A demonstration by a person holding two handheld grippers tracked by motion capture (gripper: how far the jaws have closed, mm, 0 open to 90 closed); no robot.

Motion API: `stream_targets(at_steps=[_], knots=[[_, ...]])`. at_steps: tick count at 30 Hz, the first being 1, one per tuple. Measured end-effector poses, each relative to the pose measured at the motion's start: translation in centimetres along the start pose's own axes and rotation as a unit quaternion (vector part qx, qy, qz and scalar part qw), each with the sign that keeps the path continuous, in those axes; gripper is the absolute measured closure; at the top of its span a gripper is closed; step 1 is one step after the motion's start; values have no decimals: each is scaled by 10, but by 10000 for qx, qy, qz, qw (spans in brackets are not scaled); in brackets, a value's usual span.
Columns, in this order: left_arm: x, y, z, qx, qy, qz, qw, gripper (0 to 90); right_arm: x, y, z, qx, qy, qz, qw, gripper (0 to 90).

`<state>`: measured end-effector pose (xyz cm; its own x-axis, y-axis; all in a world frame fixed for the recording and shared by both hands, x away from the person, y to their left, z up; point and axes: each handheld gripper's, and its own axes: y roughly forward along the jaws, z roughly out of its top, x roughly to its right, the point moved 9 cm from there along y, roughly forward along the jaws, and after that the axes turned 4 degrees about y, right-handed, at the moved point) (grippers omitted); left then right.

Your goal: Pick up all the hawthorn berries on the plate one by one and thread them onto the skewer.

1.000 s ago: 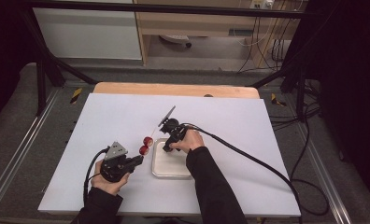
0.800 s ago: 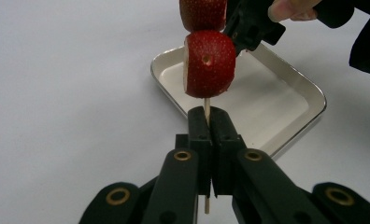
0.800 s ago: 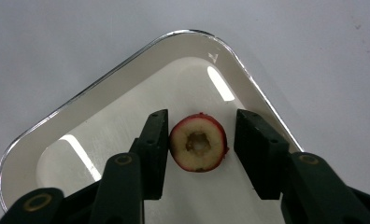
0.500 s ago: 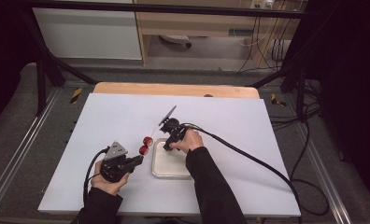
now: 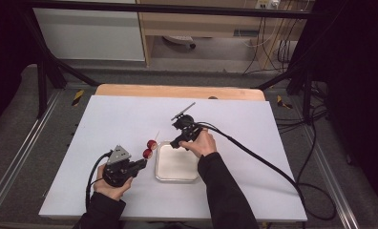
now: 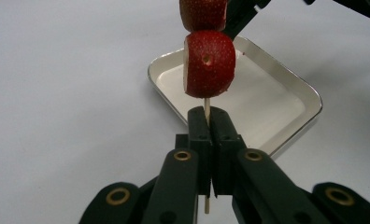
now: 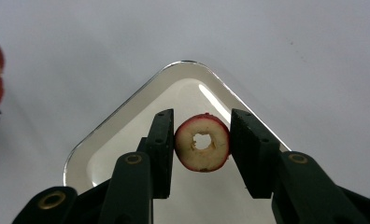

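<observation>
My left gripper (image 5: 141,163) (image 6: 210,116) is shut on a thin wooden skewer (image 6: 206,106) that points up and away. Two red strawberry pieces are threaded on it, a lower one (image 6: 209,65) (image 5: 148,153) and an upper one (image 6: 202,11) (image 5: 152,143). My right gripper (image 5: 175,143) (image 7: 202,128) is shut on a round strawberry slice (image 7: 202,148) with a hole through its pale middle. It holds the slice just above the far corner of a shallow metal tray (image 5: 176,177) (image 7: 127,112) (image 6: 286,79), close to the skewer's tip.
The tray lies on a white sheet (image 5: 254,143) covering the table, with a wooden strip (image 5: 177,91) at the far edge. The right gripper's black cable (image 5: 263,160) trails to the right across the sheet. Metal frame rails run along both sides.
</observation>
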<state>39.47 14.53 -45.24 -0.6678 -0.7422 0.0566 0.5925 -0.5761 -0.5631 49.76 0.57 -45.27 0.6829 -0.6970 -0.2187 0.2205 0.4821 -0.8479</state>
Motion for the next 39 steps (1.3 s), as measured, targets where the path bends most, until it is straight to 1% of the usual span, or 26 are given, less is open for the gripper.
stream_targets(at_steps=[3, 4, 7, 9, 11, 14, 16, 18, 19, 20, 22, 23, 24, 25, 27, 29, 31, 32, 33, 34, 35, 36, 37, 39], knots=[[2, 1, 0, -17, 37, -4, 10000, 886, 1, -11, -2, 332, 282, 142, 9990, 615], [2, 1, 0, -22, 44, -8, 10000, 886, 1, -15, -2, 476, 349, 206, 9980, 615], [5, 2, 0, -15, 47, -25, 10000, 886, -1, -27, -3, 871, 570, 411, 9937, 615], [6, 2, 0, -10, 66, -35, 10000, 886, -4, -35, -3, 1195, 688, 606, 9886, 615], [8, 2, 1, 0, 89, -50, 9999, 886, -6, -41, -4, 1437, 805, 704, 9838, 615], [10, 2, 2, 28, 92, -65, 9999, 886, -9, -49, -6, 1812, 1004, 853, 9746, 616], [12, 2, 2, 45, 105, -65, 9999, 885, -10, -55, -6, 2126, 1260, 1069, 9631, 616], [14, 2, 3, 63, 107, -81, 9999, 886, -10, -61, -6, 2496, 1492, 1232, 9488, 616], [15, 2, 3, 62, 117, -80, 9999, 886, -9, -63, -6, 2645, 1542, 1280, 9433, 615], [16, 2, 3, 77, 87, -85, 9999, 886, -9, -65, -6, 2812, 1624, 1300, 9368, 615], [18, 2, 4, 103, 48, -85, 9999, 886, -9, -69, -5, 3121, 1790, 1407, 9224, 616], [19, 3, 4, 106, 38, -92, 9999, 886, -10, -70, -5, 3246, 1832, 1405, 9172, 616], [21, 3, 5, 115, 28, -96, 9999, 886, -10, -71, -5, 3350, 1880, 1391, 9127, 616], [22, 3, 5, 119, 5, -106, 9999, 886, -11, -72, -4, 3472, 1888, 1402, 9078, 616], [24, 3, 6, 156, -31, -117, 9998, 886, -12, -74, -2, 3701, 1964, 1387, 8973, 617], [26, 3, 7, 176, -71, -139, 9997, 886, -15, -76, -1, 3956, 2016, 1439, 8844, 616], [28, 3, 7, 205, -104, -135, 9996, 886, -19, -76, 0, 4171, 2042, 1445, 8738, 617], [30, 4, 8, 212, -137, -153, 9996, 886, -20, -76, 1, 4293, 2053, 1448, 8675, 617], [31, 4, 8, 225, -164, -166, 9995, 886, -22, -76, 1, 4430, 2092, 1448, 8597, 617], [31, 4, 8, 232, -191, -173, 9994, 886, -23, -76, 1, 4498, 2108, 1481, 8552, 617], [32, 4, 8, 228, -214, -181, 9993, 886, -25, -76, 1, 4610, 2138, 1511, 8479, 617], [33, 4, 8, 235, -231, -192, 9993, 886, -26, -76, 1, 4701, 2144, 1503, 8429, 618], [34, 5, 8, 243, -259, -203, 9992, 886, -27, -76, 2, 4812, 2144, 1504, 8366, 617], [35, 5, 9, 257, -279, -202, 9991, 886, -29, -77, 2, 4988, 2144, 1521, 8259, 618]])
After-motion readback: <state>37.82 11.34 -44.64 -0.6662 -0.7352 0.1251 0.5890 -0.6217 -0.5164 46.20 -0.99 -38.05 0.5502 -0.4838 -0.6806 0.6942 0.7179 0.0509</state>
